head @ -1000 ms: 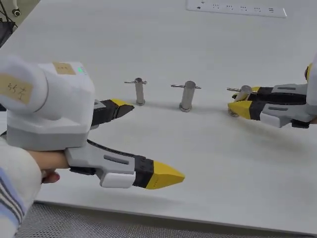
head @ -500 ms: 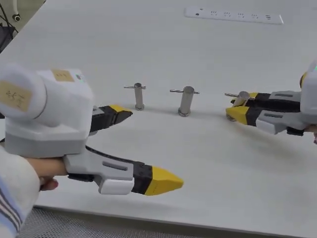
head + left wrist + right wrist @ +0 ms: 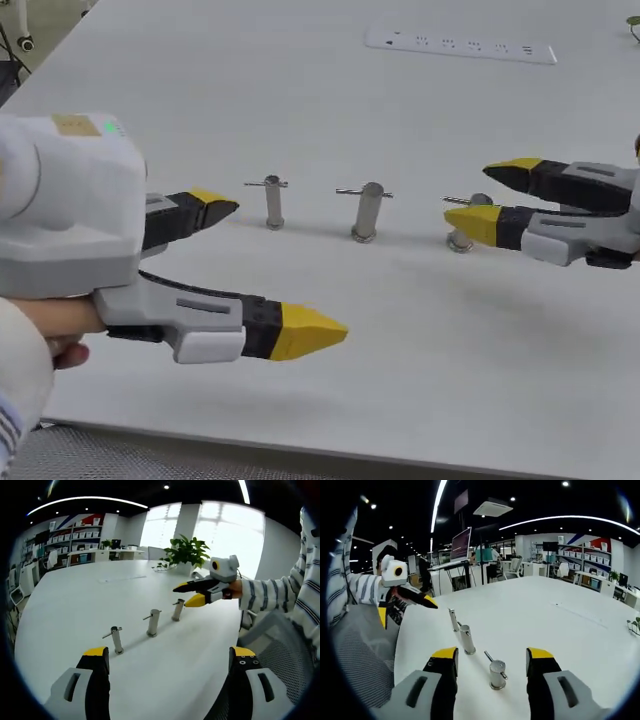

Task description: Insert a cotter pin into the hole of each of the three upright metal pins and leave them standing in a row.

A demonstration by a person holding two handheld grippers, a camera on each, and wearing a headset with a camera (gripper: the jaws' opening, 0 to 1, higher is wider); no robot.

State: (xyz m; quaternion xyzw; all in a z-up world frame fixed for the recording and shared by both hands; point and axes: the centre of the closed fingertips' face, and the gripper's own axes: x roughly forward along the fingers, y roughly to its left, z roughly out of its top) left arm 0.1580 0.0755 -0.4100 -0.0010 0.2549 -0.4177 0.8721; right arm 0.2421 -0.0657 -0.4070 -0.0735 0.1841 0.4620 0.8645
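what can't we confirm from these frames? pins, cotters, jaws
- Rightmost upright grey metal pin: in the head view, the right gripper's lower yellow jaw covers most of its shaft.
- Thin cotter pins: too small in all three views to tell how far through they sit.
- Right gripper's body: cut off by the head view's right edge.
- White power strip: sockets too small to make out in the head view.

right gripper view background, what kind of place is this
Probably an open-plan office or lab: a monitor on a desk, shelves of boxes and a potted plant beyond the big white table.
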